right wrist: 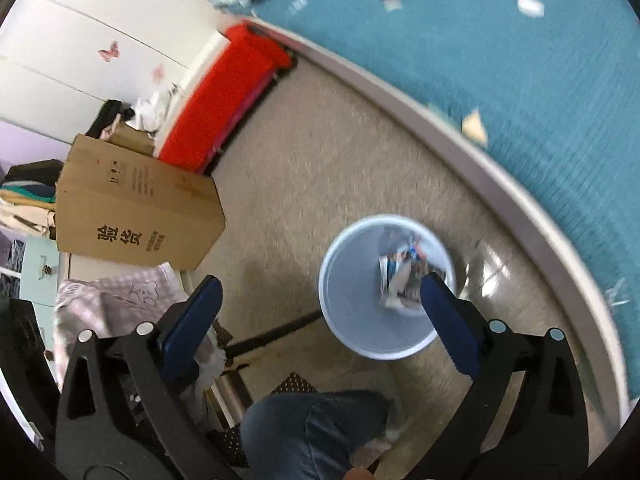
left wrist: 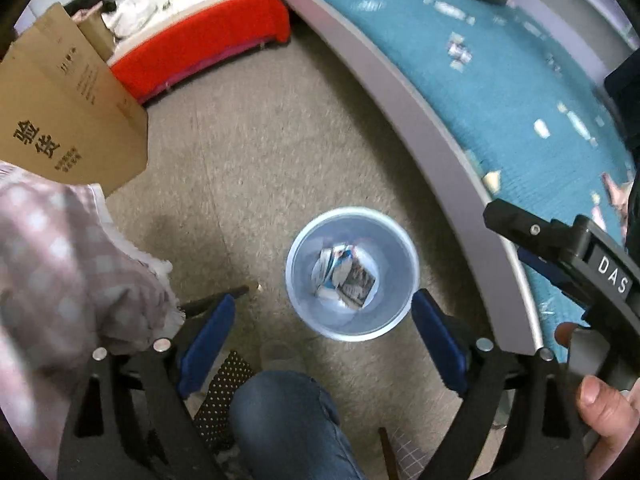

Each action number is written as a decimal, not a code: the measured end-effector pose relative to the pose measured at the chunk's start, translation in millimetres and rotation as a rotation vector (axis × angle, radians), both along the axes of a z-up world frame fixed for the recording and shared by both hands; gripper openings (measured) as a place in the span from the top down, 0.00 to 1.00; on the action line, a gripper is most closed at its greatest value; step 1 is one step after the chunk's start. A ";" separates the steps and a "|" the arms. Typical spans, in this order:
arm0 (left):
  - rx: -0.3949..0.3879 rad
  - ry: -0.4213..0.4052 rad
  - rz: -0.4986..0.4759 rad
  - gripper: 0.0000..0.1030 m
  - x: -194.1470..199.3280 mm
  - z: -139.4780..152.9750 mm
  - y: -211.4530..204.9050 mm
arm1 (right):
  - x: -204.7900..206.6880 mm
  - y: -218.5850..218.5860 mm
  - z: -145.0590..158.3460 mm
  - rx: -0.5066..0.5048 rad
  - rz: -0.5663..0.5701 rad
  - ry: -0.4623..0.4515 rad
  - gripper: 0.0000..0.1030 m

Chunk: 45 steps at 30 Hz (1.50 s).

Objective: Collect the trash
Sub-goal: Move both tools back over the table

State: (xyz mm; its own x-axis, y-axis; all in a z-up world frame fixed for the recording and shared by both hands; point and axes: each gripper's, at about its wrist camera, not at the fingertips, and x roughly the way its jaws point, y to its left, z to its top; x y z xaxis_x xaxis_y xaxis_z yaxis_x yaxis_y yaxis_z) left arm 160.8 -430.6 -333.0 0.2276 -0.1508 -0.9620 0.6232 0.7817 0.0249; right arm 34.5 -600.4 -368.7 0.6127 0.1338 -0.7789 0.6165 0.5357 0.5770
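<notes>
Both the left tool [left wrist: 324, 324] and right tool [right wrist: 320, 324] gape apart, empty. At twelve o'clock beyond them, the pale blue wastebasket [left wrist: 394, 248] on the floor holds crumpled wrappers [left wrist: 346, 274].

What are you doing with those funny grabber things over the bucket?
A person is picking up trash with a grabbing tool in each hand. Both tools hang over the pale blue wastebasket on the carpet, beside the bed with the teal blanket. The left tool and the right tool are wide open with nothing between their blue pads. Crumpled wrappers already lie at the bottom of the wastebasket. More small paper scraps are still scattered on the blanket.
</notes>
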 end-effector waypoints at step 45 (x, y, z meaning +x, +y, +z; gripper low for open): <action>-0.286 -0.427 0.512 0.15 -27.8 180.8 488.1 | 102.2 447.4 262.5 -0.446 0.852 -0.405 0.06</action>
State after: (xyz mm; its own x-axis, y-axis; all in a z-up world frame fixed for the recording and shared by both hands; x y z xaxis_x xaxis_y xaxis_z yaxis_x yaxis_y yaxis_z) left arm 133.0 57.5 -152.2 0.6840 -0.1567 -0.7125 0.1585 0.9853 -0.0645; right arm 136.8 -153.0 -106.1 0.6767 0.3955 -0.6210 -0.2615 0.9176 0.2994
